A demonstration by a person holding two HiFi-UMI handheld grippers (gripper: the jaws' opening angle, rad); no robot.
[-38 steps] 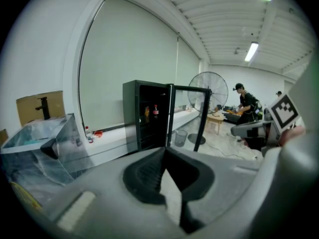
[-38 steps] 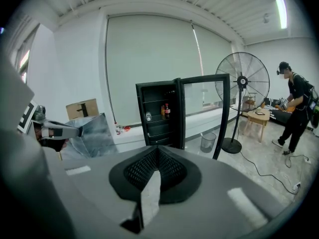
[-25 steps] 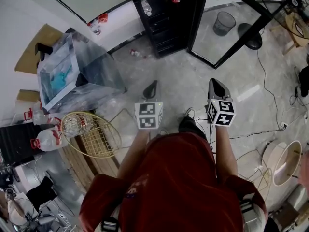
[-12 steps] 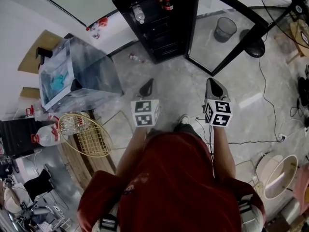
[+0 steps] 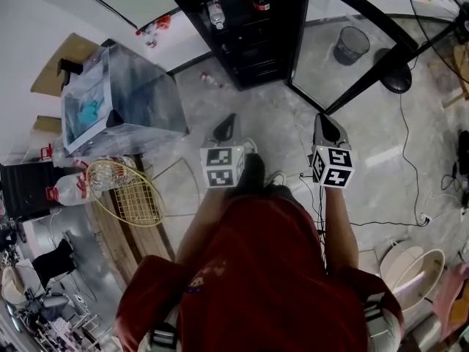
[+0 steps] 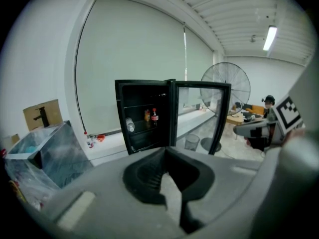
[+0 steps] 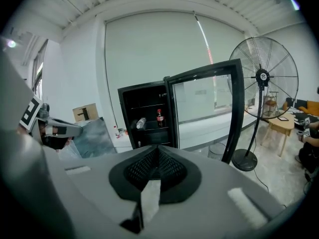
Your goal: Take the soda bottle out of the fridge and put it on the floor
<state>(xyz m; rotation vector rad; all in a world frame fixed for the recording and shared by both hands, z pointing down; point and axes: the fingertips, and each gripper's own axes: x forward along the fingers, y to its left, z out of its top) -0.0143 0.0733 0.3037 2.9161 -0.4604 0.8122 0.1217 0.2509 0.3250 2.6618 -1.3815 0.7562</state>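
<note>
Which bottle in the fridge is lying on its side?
The clear plastic bottle, left of the dark soda bottle, which stands upright.

Dressed in a dark red short-sleeved shirt [image 5: 271, 270], with a small pale emblem [image 5: 198, 290] near the left shoulder. Grey straps with black buckles [image 5: 165, 339] low on both sides of the shirt. One dark shoe [image 5: 253, 171] just past the shirt's far edge. Left claw [image 5: 230, 119]: grey moulded shell tapering to a dark tip, capped at the near end by a white cube [image 5: 223, 166] printed with black square markers. Right claw [image 5: 322, 119]: same grey shell, same marked cube [image 5: 333, 166]. Close up in the gripper views: black ribbed pads [image 6: 147, 171] set in a black hollow, a pale strip down the middle, white rectangular patches on the grey shell.
</note>
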